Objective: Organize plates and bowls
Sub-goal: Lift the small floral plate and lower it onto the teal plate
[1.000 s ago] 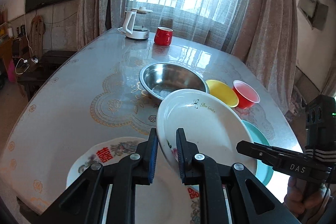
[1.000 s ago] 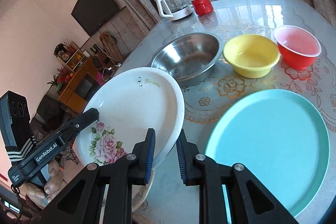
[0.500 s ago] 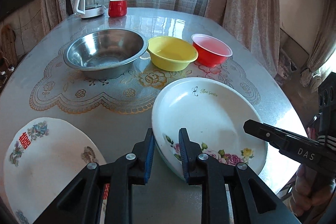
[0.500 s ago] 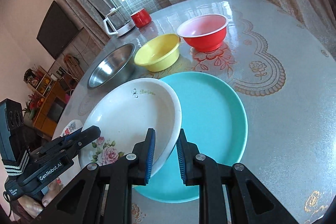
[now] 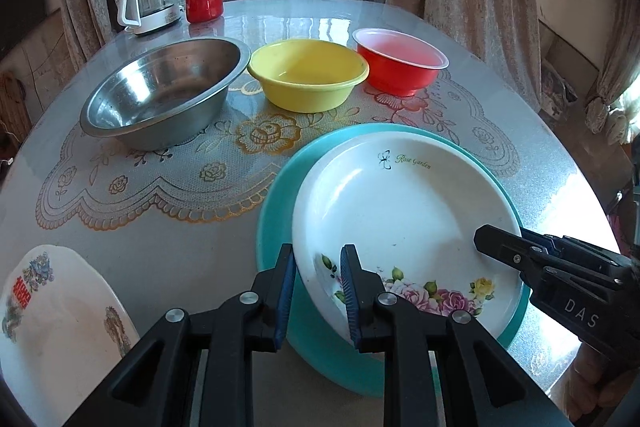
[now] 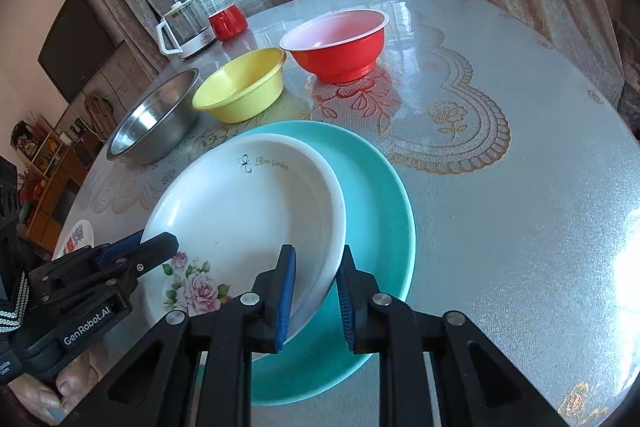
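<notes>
A white rose-patterned plate (image 5: 404,215) (image 6: 244,223) lies on a teal plate (image 5: 280,187) (image 6: 376,187). My left gripper (image 5: 318,291) straddles the white plate's near left rim, jaws a little apart around it. My right gripper (image 6: 316,291) straddles its near right rim, jaws slightly spread. Each gripper shows in the other's view: the right one (image 5: 496,247) and the left one (image 6: 156,245). A steel bowl (image 5: 164,91), a yellow bowl (image 5: 308,75) and a red bowl (image 5: 400,61) stand in a row behind.
A second patterned plate (image 5: 52,323) lies at the near left table edge. A glass kettle (image 5: 150,1) and a red mug (image 5: 204,3) stand at the far side by the curtained window. The round table (image 6: 520,187) has a lace cloth under glass.
Both grippers carried the white plate right from over the patterned plate and lowered it onto the teal plate. The jaws of both have spread slightly.
</notes>
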`<act>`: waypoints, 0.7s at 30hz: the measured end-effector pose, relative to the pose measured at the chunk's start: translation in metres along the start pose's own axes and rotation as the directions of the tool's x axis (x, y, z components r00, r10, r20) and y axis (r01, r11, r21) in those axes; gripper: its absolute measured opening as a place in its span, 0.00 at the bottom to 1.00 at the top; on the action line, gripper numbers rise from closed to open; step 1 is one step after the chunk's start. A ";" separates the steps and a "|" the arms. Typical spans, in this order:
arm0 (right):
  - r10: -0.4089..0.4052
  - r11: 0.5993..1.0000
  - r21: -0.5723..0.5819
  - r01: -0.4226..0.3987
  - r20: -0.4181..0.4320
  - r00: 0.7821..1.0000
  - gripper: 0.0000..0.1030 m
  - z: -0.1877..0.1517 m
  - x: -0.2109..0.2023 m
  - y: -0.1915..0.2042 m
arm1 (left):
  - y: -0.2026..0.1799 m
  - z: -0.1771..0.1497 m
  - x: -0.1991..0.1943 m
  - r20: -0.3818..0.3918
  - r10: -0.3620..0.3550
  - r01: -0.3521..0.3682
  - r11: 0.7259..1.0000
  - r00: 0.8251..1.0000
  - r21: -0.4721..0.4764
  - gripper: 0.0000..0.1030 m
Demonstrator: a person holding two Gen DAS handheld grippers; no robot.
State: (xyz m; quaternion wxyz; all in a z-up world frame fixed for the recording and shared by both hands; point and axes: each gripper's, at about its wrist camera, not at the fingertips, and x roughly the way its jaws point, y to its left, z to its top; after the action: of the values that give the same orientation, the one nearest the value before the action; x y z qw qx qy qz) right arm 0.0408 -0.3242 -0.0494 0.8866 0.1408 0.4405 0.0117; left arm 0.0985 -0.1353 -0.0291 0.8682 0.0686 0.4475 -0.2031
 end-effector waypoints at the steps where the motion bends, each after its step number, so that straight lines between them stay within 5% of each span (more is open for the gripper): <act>1: -0.011 1.000 -0.011 0.011 0.002 1.000 0.20 0.000 0.000 0.001 | -0.001 0.000 0.001 -0.001 0.005 -0.005 1.000 1.000 0.007 0.21; 21: -0.066 0.996 -0.057 0.066 0.008 0.998 0.21 -0.001 -0.001 0.006 | -0.006 -0.005 0.000 -0.004 0.002 -0.002 1.000 1.000 -0.003 0.23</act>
State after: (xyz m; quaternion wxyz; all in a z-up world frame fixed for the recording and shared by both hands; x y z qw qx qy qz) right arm 0.0400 -0.3187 -0.0471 0.8914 0.1009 0.4417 -0.0056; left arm 0.0923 -0.1394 -0.0315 0.8677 0.0682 0.4493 -0.2014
